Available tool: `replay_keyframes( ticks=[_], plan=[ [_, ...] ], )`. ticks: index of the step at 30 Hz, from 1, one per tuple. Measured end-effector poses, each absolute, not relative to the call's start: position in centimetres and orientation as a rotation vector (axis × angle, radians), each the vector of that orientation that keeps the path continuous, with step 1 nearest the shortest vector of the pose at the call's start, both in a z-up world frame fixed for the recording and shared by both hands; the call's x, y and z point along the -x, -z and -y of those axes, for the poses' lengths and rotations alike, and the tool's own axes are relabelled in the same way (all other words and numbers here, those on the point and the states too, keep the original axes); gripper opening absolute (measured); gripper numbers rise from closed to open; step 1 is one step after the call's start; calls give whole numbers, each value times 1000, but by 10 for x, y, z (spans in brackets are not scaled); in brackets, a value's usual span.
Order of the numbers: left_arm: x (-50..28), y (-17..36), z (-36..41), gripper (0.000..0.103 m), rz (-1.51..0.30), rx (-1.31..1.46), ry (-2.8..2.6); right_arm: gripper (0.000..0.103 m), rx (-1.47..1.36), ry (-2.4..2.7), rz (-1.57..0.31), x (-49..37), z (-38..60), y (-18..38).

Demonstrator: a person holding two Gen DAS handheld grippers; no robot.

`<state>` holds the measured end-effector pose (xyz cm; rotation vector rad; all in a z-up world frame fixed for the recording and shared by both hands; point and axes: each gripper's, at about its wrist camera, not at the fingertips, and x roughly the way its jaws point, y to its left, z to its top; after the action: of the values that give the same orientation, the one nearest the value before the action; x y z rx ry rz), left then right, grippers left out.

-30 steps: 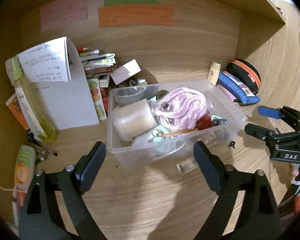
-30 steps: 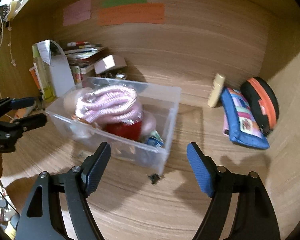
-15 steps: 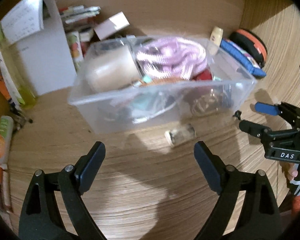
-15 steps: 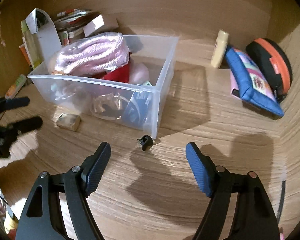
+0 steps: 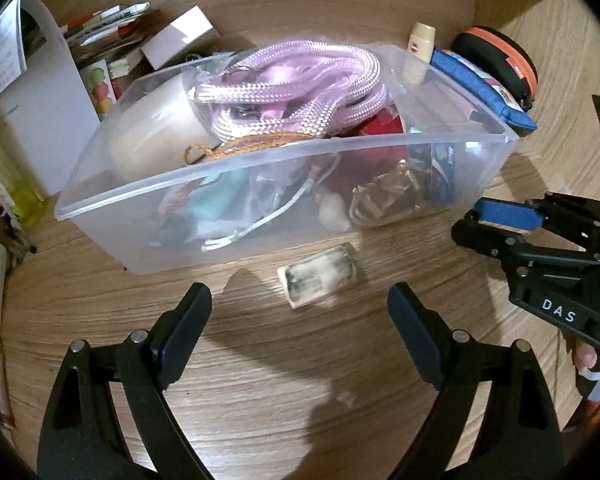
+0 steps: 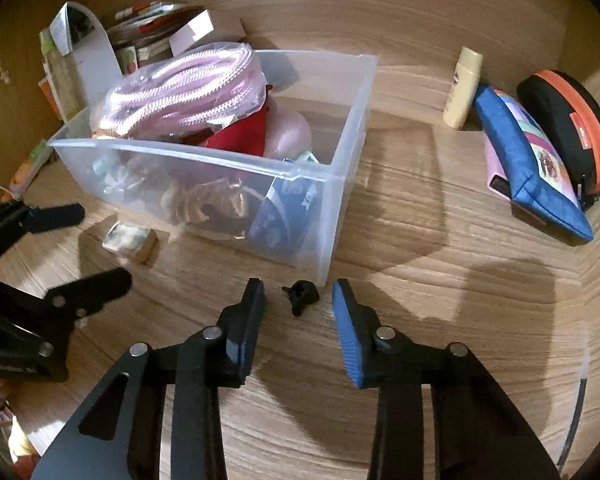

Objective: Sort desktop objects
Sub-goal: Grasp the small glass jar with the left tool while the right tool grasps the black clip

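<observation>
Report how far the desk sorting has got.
Done: the clear bin already holds the pink rope and other odds and ends. In hand: the right gripper has its jaws closing around the small black clip, not yet gripped. Left: the small box ahead of the open left gripper.

A clear plastic bin (image 5: 284,168), upright on the wooden desk (image 6: 420,240), holds a coiled pink rope (image 5: 300,88) atop mixed clutter. A small black clip (image 6: 301,296) lies near its corner; a small rectangular block (image 5: 320,276) lies along its front wall.
</observation>
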<state>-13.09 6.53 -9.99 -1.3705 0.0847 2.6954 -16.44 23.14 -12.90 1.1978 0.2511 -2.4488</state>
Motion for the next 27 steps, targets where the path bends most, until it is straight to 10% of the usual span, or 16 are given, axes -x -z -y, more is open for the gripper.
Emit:
replay_keyframes(
  ticks=[12, 20, 27],
  plan=[
    [141, 107, -75, 76, -81, 1398, -2691, 17, -1157, 2437, -217, 160, -250, 122],
    [141, 103, -78, 45, -108, 1367, -2678, 17, -1092, 2418, -195, 151, -248, 106],
    [139, 101, -78, 43, -115, 1353, -2688, 17, -1071, 2420, -183, 142, -248, 98]
  ],
)
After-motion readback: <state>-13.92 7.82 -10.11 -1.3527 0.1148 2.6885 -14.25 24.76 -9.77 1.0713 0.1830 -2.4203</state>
